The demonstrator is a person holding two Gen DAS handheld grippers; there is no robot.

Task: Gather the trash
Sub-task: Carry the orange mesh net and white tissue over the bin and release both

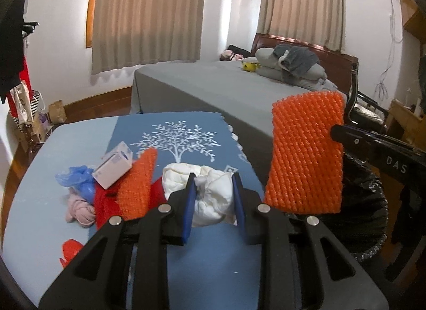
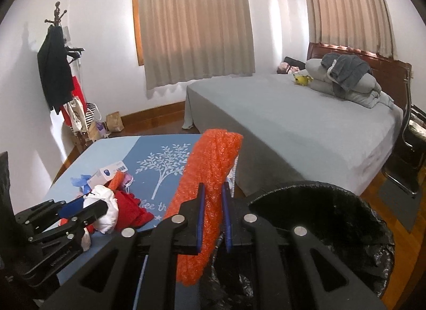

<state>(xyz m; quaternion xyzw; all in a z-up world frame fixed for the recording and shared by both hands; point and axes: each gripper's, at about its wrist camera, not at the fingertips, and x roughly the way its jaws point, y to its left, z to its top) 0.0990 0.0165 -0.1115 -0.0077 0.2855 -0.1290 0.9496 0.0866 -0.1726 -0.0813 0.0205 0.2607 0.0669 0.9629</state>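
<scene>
Two hand-held grippers are in view. The left hand-held gripper [image 1: 214,198] has its blue pads partly closed on either side of one crumpled white tissue wad [image 1: 210,192] lying on the bench [image 1: 40,176]; the pads press its sides, and the wad still rests on the blue mat [image 1: 186,134]. The right hand-held gripper [image 2: 213,214] is clamped tight on one orange foam net sleeve [image 2: 205,192], held upright in the air over the near rim of the bin [image 2: 346,219], which is lined with one black bag.

Counted on the bench: a second orange foam net sleeve [image 1: 139,184], standing tilted in the pile; one small white carton [image 1: 114,167] with blue print, lying on top of the pile; one crumpled blue plastic bag [image 1: 77,176]; one red knitted cloth [image 1: 106,200]; one pink crumpled piece [image 1: 77,208]; and one red scrap [image 1: 69,251] apart at the near left edge. All but the scrap touch one another in a heap just left of the tissue wad.

Writing: the side of the right hand-held gripper reads "DAS" in the left wrist view. The mat bears a white tree print with script below it, of which only "fee th" can be read in the right wrist view. The carton shows a barcode; its other print is too small to read.
</scene>
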